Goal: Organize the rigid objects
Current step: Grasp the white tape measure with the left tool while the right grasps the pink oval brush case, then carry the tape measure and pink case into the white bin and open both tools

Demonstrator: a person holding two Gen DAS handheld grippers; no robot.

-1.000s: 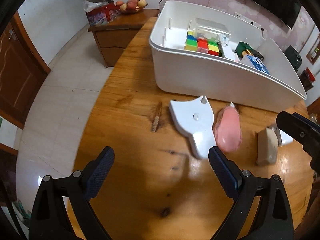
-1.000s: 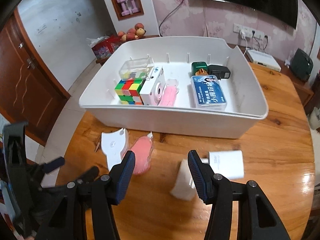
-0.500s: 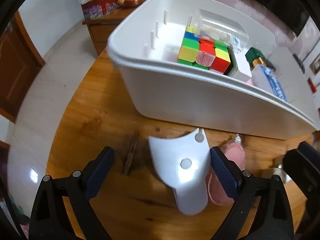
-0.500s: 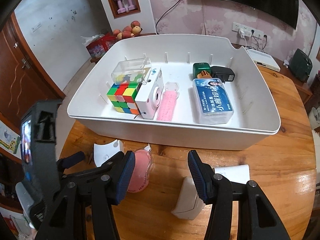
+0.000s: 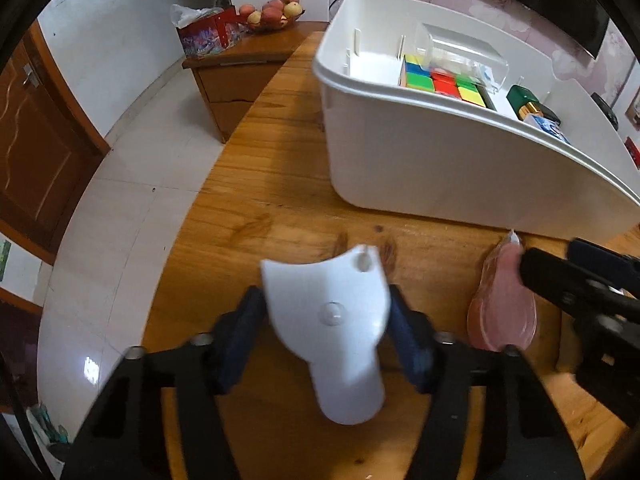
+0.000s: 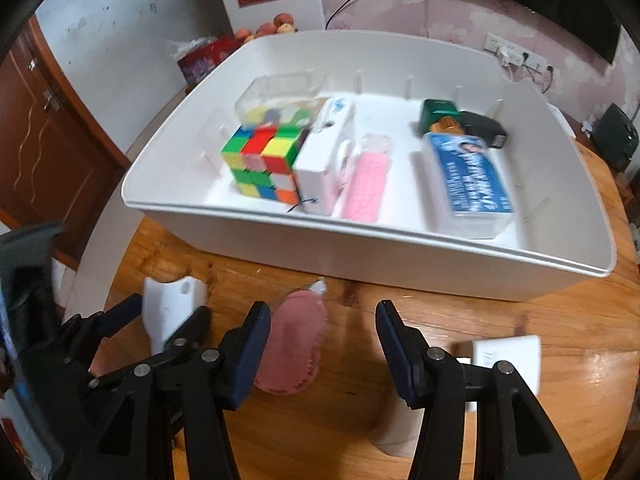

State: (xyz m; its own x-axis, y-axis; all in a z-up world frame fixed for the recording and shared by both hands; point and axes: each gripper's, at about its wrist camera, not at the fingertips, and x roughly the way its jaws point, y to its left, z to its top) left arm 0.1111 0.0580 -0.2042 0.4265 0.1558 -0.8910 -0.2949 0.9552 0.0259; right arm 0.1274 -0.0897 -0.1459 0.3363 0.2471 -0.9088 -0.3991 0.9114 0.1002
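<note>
On wooden table | flat curved white plastic piece | glossy white bin

Right gripper stands with jaws apart above the wooden table. Pink oval case lies beside its left finger. Left gripper, jaws closing, straddles a white plastic piece. White bin holds a colour cube.

L gripper: tilted steeply down, fingers closing w/ white piece between | R gripper: tilted steeply down, fingers part-open, gripping nothing
</note>
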